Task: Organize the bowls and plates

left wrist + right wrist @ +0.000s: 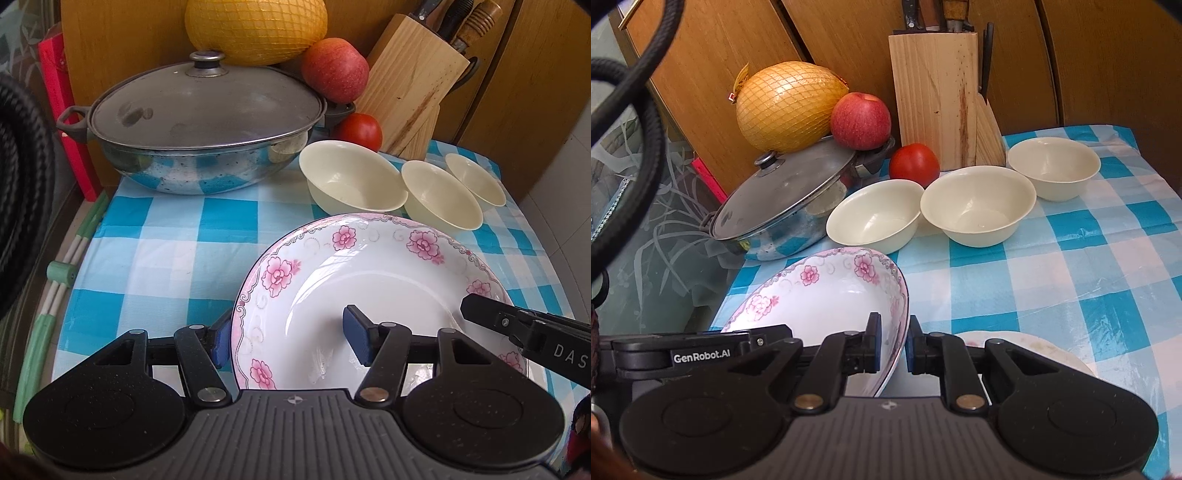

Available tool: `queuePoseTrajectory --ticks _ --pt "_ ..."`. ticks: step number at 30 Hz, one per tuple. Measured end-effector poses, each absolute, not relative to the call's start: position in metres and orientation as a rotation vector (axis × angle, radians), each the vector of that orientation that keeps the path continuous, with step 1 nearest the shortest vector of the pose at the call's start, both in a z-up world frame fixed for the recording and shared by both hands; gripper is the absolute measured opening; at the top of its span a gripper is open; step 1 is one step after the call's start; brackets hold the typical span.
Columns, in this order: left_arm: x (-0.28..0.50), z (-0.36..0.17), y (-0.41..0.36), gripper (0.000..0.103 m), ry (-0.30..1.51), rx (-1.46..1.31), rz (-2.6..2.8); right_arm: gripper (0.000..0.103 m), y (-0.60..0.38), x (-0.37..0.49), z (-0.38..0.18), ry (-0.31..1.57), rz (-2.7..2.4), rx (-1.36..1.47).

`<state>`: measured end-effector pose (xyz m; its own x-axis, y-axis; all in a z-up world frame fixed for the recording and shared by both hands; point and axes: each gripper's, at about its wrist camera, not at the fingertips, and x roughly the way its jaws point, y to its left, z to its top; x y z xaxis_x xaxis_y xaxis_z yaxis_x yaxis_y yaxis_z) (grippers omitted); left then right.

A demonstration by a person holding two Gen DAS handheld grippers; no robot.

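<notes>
A white plate with pink flowers (369, 280) is held tilted above the blue checked cloth. My left gripper (288, 339) is open, its jaws set wide around the plate's near left rim. My right gripper (894, 349) is shut on the plate's rim (827, 295); its finger shows in the left wrist view (480, 308) at the plate's right edge. Three cream bowls (875, 218) (979, 205) (1054, 166) stand in a row behind the plate. Another plate (1034, 349) lies on the cloth under my right gripper, mostly hidden.
A lidded steel pot (199, 133) stands at the back left. A netted pomelo (786, 107), an apple (860, 120), a tomato (914, 164) and a wooden knife block (942, 99) line the back against wooden boards. The table edge (66, 280) runs on the left.
</notes>
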<state>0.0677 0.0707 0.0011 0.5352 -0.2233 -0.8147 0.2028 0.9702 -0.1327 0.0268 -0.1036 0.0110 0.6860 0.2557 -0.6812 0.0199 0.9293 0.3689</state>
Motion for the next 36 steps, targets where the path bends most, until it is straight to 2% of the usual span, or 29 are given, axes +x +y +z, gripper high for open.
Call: queuePoseTrajectory --ticks 36 --pt "0.034 -0.003 0.005 0.069 0.972 0.098 -0.424 0.015 -0.155 -0.054 0.014 0.79 -0.023 0.448"
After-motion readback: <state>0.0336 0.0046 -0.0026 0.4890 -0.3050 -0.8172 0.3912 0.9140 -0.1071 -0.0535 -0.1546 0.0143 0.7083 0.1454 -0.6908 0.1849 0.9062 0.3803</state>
